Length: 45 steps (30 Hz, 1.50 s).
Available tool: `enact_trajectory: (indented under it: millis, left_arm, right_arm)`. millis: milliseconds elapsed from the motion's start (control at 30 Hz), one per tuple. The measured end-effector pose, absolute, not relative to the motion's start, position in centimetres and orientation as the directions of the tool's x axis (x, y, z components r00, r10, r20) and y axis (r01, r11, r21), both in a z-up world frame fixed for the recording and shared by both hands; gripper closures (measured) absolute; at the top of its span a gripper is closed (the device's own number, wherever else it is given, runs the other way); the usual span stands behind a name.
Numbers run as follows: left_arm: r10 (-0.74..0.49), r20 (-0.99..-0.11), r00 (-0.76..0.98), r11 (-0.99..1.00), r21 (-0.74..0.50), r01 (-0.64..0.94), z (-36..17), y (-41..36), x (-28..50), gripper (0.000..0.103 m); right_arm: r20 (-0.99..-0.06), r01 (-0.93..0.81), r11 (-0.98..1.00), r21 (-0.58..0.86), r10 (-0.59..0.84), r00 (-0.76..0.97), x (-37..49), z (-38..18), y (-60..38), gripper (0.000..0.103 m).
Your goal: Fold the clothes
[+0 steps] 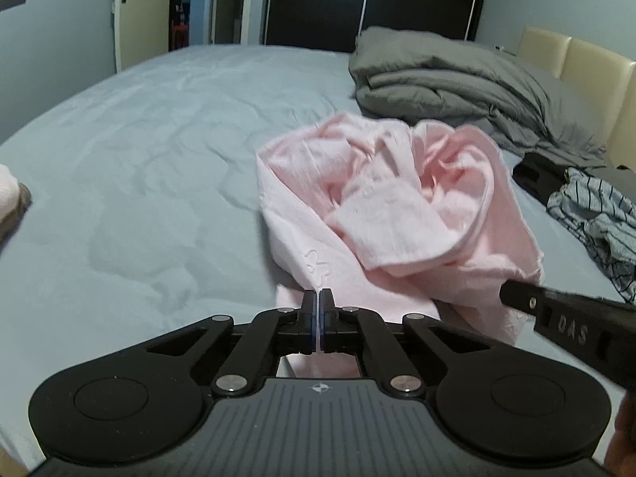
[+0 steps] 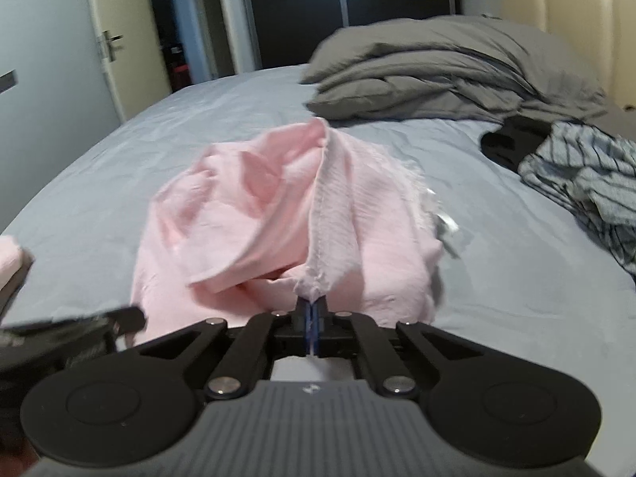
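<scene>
Two hand-held grippers clamp a crumpled pink garment [image 1: 381, 206] above a bed [image 1: 151, 151] covered in a pale blue-grey sheet. The left gripper [image 1: 317, 298] has its fingers pressed together on a fold of the pink cloth at the garment's near edge, a thin strip of fabric showing between the pads. The right gripper [image 2: 312, 306] is likewise closed on the garment, pinching the end of a stitched seam that runs up and away from its tips. In the left wrist view the right gripper's black body enters from the lower right corner, just beside the garment's right side; in the right wrist view the left gripper appears at the lower left, blurred.

The garment is bunched in loose folds over the middle of the bed, nearer the front edge than the headboard, with one flap turned over on top. Whether its far part rests on the sheet cannot be told. A small white label [image 2: 447, 224] sticks out at its right side.

Behind it, toward the far right corner of the bed, lies a heaped grey duvet [image 1: 457, 75] against a cream padded headboard [image 1: 576, 63]. A striped garment [image 2: 588, 175] and a black item [image 2: 508, 139] lie at the right edge of the bed, apart from the pink one. An open door [image 2: 119, 39] and a dark wardrobe [image 1: 357, 0] stand beyond the bed.
</scene>
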<state>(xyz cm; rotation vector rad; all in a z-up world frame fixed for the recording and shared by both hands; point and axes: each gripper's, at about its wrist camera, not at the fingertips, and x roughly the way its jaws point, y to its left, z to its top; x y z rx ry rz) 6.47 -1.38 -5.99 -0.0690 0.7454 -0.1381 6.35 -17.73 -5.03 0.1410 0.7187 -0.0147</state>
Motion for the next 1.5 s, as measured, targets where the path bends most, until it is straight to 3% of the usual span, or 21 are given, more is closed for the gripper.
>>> enact_trajectory:
  millis: [533,967,1300,1367,1400,1433,1500]
  left_arm:
    - [-0.111,-0.655,0.748,0.993,-0.047,0.106,-2.7,1.8,3.3,0.103]
    - [-0.001,-0.674,0.739,0.994,0.083,0.077,-2.0,5.2,1.4,0.103]
    - [-0.148,-0.697,0.702,0.975,0.015,0.221,0.2,3.3,2.1,0.103]
    - [-0.179,-0.699,0.693,0.963,0.019,0.268,0.8,2.5,2.6,0.103]
    - [-0.194,-0.7,0.688,0.957,0.021,0.291,1.1,2.1,2.8,0.102]
    - [-0.209,-0.701,0.682,0.949,0.023,0.314,1.4,1.7,3.0,0.101]
    - [-0.229,-0.698,0.679,0.937,0.032,0.349,1.5,0.9,3.5,0.085]
  right_arm:
    - [-0.728,-0.189,0.98,0.065,0.176,0.663,-0.7,-4.0,-14.4,0.102]
    - [-0.796,-0.291,0.957,-0.008,0.17,0.581,-1.3,-4.8,-15.2,0.101]
    - [-0.79,-0.354,0.933,-0.066,0.168,0.59,1.1,-1.8,-16.7,0.096]
    - [-0.782,-0.359,0.929,-0.093,0.155,0.604,1.5,-1.0,-17.2,0.09]
    - [-0.775,-0.358,0.928,-0.104,0.15,0.614,2.0,-0.7,-17.5,0.076]
    - [-0.768,-0.354,0.928,-0.114,0.144,0.624,2.3,-0.5,-17.8,0.054]
    - [-0.75,-0.35,0.927,-0.136,0.134,0.647,3.1,-0.2,-18.4,0.05]
